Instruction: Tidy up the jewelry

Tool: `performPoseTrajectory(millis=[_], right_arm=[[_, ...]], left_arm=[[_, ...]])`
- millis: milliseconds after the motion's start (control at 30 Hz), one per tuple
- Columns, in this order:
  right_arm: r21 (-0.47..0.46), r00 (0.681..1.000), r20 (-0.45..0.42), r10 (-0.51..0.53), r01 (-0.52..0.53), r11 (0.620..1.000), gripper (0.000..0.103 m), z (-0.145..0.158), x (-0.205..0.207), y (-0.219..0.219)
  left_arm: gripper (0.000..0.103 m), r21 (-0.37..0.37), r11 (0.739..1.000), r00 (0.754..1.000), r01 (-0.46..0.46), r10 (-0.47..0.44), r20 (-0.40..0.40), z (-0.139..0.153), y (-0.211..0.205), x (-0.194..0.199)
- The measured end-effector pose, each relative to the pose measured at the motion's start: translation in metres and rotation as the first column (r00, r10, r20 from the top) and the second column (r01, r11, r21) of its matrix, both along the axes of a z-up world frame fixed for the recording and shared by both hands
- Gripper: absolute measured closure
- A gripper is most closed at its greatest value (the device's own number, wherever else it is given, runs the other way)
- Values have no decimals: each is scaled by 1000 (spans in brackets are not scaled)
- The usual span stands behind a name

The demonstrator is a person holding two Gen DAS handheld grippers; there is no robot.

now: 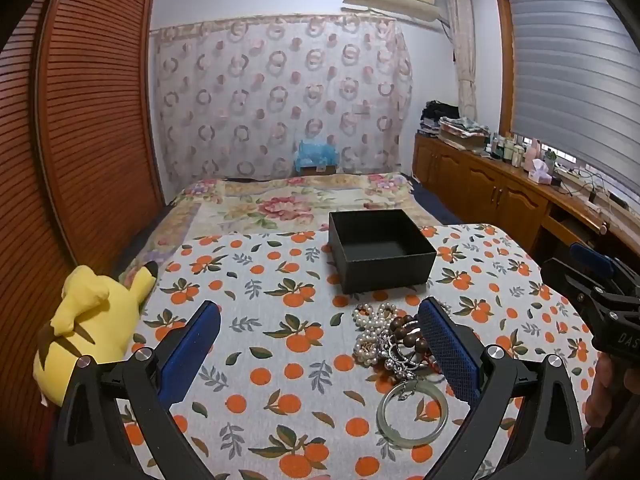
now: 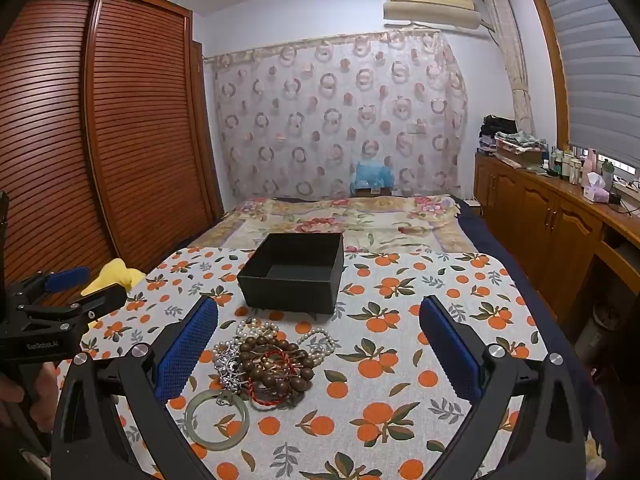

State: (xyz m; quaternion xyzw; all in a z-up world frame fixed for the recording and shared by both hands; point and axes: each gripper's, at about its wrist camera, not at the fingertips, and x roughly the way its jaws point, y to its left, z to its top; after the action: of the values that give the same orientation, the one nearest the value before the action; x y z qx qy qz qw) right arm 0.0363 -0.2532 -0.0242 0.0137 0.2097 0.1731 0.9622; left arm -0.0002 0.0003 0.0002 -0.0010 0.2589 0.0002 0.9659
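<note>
Two grippers, left (image 1: 320,344) and right (image 2: 319,344), spread wide, grasping nothing. Nearest, in front of the box (image 2: 294,270): bangle (image 2: 217,420), then tangled beads (image 2: 276,364) and pearls (image 2: 320,342). Best to lift the loose bangle first, clear of the tangle. Hard to count the knotted strands; box empty.

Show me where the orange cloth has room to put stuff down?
Bare cloth lies right of the jewelry pile, out to the table's right edge. More lies between the yellow plush and the pile. It is crowded just in front of the black box, where beads, pearls and the bangle bunch together.
</note>
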Motion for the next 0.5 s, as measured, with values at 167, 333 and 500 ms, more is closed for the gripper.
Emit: performPoseTrajectory(millis=[167,333,500], right_arm=[[4,1000,1,-1,1,1000,2,0,0,0],[2,1000,0,-2,2,1000,2,1,0,-1],[2,1000,4,1,-1,1000,2,1,0,1]], left_arm=[[8,2,1000,1000,1,-1,1,0,0,0],[8,3,1000,1000,1,-1,-2,0,-1,1],[8,1,1000,1000,1,-1,2,0,0,0]])
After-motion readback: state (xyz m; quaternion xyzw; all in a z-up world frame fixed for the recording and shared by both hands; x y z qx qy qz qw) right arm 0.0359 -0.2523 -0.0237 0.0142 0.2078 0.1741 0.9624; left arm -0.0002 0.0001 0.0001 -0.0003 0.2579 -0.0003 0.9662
